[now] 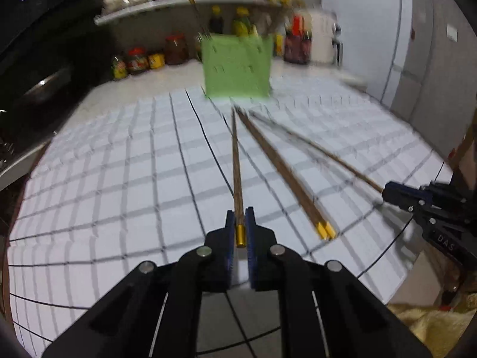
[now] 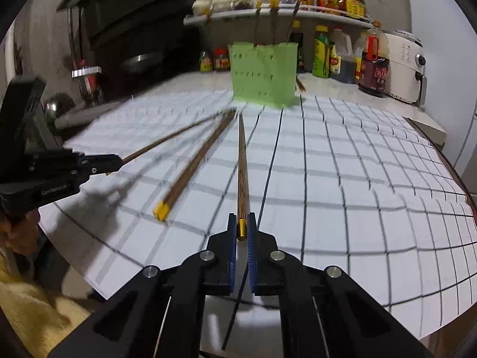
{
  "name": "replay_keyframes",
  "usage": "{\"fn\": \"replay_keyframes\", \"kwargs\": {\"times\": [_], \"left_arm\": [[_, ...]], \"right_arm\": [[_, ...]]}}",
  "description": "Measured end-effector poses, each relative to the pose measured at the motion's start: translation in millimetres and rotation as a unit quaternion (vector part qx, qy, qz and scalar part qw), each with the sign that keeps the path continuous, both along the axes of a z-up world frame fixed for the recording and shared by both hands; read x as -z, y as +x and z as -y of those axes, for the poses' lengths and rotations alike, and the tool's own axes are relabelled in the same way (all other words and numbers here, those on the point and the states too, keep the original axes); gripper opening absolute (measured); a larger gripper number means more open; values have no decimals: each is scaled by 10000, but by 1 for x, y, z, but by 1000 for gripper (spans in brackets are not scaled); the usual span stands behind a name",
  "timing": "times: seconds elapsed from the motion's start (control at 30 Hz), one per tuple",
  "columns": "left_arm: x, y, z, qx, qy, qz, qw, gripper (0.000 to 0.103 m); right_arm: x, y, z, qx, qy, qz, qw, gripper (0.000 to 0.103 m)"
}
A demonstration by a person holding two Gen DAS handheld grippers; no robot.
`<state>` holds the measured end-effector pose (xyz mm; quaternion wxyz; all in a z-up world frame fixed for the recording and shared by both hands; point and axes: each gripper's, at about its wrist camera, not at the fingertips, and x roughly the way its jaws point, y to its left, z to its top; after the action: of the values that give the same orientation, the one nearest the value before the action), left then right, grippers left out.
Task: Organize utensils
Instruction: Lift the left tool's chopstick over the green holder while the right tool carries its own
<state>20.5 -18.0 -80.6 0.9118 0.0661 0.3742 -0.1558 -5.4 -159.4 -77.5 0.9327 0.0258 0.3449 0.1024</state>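
I have a long brown wooden chopstick with a gold metal cap clamped in my left tool, gripped right at the capped end, and a second chopstick of the same kind clamped the same way in my right tool. Both point forward toward the pale green perforated plastic utensil holder standing at the far edge of the white grid-lined mat on the tabletop. A pair of yellow-capped chopsticks lies on the mat between my two tools.

To do this well, I should raise each tip clear of the mat, tilt the stick toward upright and lower it into the holder's open top without knocking the chopsticks already standing there. Both my tools angle downward and forward, side by side and near each other.
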Motion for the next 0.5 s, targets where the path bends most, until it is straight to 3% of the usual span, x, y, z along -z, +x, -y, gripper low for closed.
{"fn": "replay_keyframes", "kwargs": {"times": [0.1, 0.27, 0.5], "left_arm": [[-36, -7, -14, -100, -320, 508, 9981, 7], [-96, -21, -37, -180, -821, 1476, 9855, 7], [-126, -24, -42, -313, -853, 1935, 9769, 7]], "right_arm": [[-28, 2, 10, 73, 251, 323, 9991, 7], [-76, 8, 19, 161, 474, 815, 9954, 7], [-143, 9, 18, 215, 380, 1591, 9863, 7]]}}
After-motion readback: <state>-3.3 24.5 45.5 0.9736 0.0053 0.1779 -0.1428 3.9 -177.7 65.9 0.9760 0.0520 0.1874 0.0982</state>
